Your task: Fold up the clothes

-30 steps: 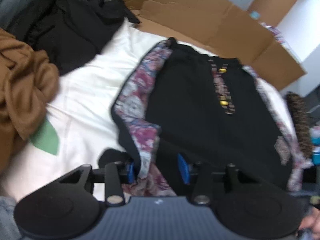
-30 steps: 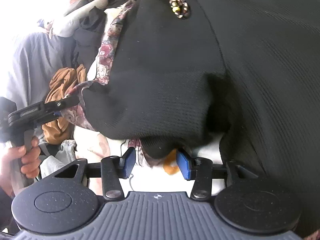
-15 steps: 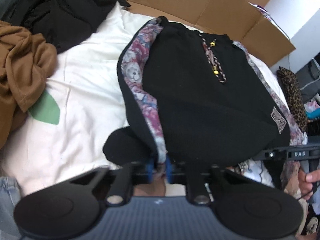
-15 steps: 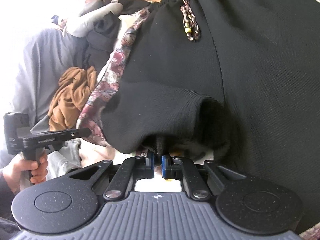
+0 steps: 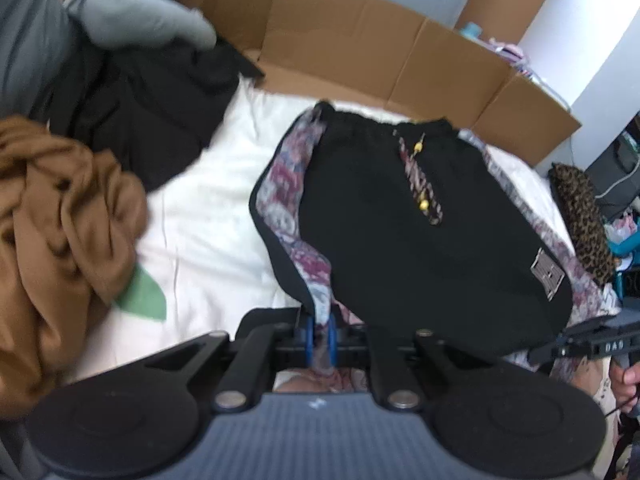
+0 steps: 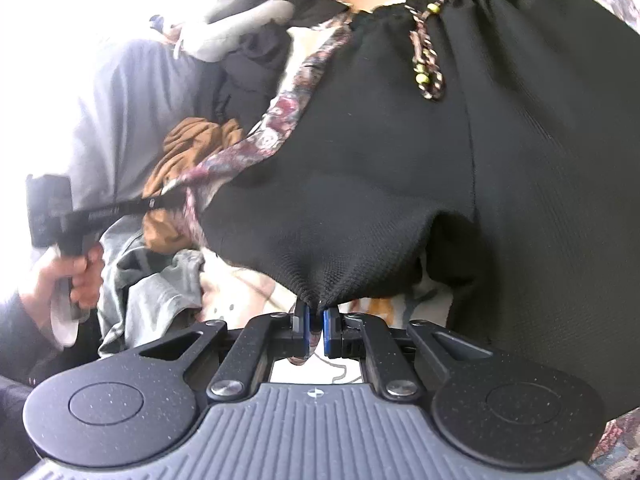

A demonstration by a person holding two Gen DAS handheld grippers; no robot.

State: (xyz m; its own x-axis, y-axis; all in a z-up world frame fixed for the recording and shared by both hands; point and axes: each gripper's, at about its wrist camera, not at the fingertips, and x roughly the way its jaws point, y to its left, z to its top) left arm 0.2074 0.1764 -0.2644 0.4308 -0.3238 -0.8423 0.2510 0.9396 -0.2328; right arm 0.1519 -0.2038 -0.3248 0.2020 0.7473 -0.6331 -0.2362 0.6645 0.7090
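White bedding (image 5: 208,216) covers the bed in the left wrist view, flattened cardboard (image 5: 360,48) behind it and a brown garment (image 5: 60,216) plus dark clothes (image 5: 152,120) piled at the left, and the left gripper (image 5: 319,334) has its blue fingers (image 5: 307,336) pinched tight on the patterned side stripe of the black shorts (image 5: 420,240) spread mid-bed. Right wrist view is mostly shorts (image 6: 400,160) filling the frame, right gripper (image 6: 316,330) fingers (image 6: 305,326) clamped nearly closed on the bunched black hem, a hand (image 6: 76,272) with the other gripper at far left.

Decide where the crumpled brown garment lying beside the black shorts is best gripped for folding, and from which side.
The brown garment lies bunched at the bed's edge, left of the black shorts. Probably best to grip the loose lower fold next to the green patch, coming from the open white bedding side, where nothing overlaps it.
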